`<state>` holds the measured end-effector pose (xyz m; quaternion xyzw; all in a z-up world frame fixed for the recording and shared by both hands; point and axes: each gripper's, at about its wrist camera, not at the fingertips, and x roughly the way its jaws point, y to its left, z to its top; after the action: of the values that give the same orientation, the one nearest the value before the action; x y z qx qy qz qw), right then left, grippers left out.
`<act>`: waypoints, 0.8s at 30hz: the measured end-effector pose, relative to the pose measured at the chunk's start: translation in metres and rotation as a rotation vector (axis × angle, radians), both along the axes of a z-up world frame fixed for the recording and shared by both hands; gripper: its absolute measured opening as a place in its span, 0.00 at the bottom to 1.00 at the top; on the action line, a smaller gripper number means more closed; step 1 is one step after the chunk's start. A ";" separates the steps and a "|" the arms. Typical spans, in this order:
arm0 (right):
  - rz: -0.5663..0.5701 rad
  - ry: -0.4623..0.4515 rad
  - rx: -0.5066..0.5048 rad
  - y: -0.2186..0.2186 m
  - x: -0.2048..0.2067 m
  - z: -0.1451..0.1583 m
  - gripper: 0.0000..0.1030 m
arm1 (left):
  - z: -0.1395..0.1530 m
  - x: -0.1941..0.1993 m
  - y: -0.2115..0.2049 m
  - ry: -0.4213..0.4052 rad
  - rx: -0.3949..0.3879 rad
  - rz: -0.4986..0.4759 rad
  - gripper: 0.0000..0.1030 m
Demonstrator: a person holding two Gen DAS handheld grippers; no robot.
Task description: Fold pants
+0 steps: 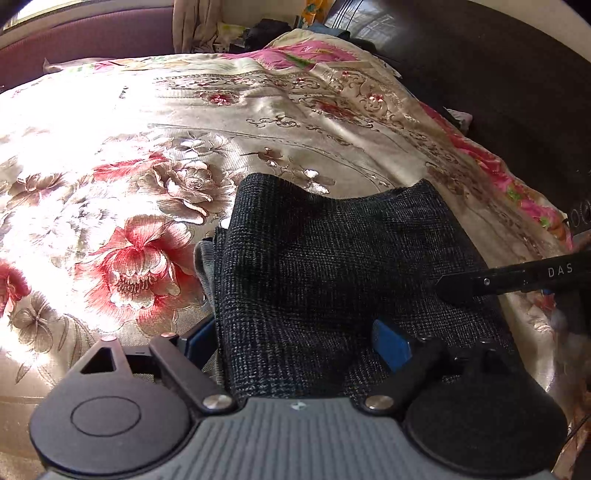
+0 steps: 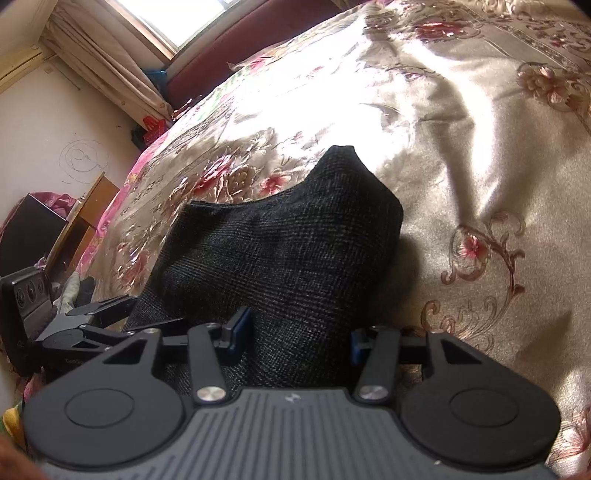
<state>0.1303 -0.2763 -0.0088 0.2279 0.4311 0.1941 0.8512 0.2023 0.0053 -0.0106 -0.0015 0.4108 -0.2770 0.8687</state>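
Observation:
The dark checked pants (image 1: 332,266) lie folded into a thick bundle on the flowered bedspread (image 1: 147,155). My left gripper (image 1: 295,343) straddles the bundle's near end with its jaws wide apart. Its left blue pad stands just off the fabric's edge and the right pad rests on the cloth. In the right wrist view the pants (image 2: 280,251) rise in a hump between the blue pads of my right gripper (image 2: 297,336), which pinch the cloth. A right gripper finger (image 1: 480,282) enters the left wrist view from the right, touching the pants. The left gripper (image 2: 122,317) shows at the bundle's left side.
The satin bedspread (image 2: 461,166) stretches far beyond the pants, brightly sunlit. A dark headboard (image 1: 498,92) bounds the bed on one side, with piled clothes (image 1: 266,33) at its far end. A window with curtains (image 2: 122,62) and a wooden stand (image 2: 81,221) lie beyond the bed's edge.

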 end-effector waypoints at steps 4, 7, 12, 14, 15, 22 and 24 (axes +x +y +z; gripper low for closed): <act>0.005 0.025 0.026 -0.008 0.009 -0.005 0.40 | -0.004 -0.002 0.002 0.007 0.025 -0.018 0.97; 0.003 0.047 0.014 -0.001 0.022 -0.013 0.42 | -0.012 0.011 0.001 0.049 0.006 -0.006 1.00; 0.006 0.026 -0.057 0.008 0.042 -0.003 0.38 | -0.005 -0.004 -0.010 0.003 0.044 0.034 0.92; 0.020 0.008 -0.084 0.010 0.049 0.002 0.36 | 0.000 -0.014 -0.007 -0.002 0.032 0.055 0.86; 0.035 -0.001 -0.103 0.012 0.050 0.003 0.36 | 0.001 -0.019 -0.004 0.006 0.019 0.065 0.85; 0.011 -0.055 -0.240 0.020 0.027 0.021 0.41 | 0.006 -0.033 -0.002 -0.034 0.075 0.124 0.89; -0.020 -0.088 -0.273 0.019 0.010 0.031 0.42 | 0.012 -0.040 -0.006 -0.082 0.137 0.123 0.90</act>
<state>0.1406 -0.2574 0.0223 0.1053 0.4135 0.1350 0.8943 0.1625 -0.0005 0.0012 0.0440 0.3918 -0.1942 0.8983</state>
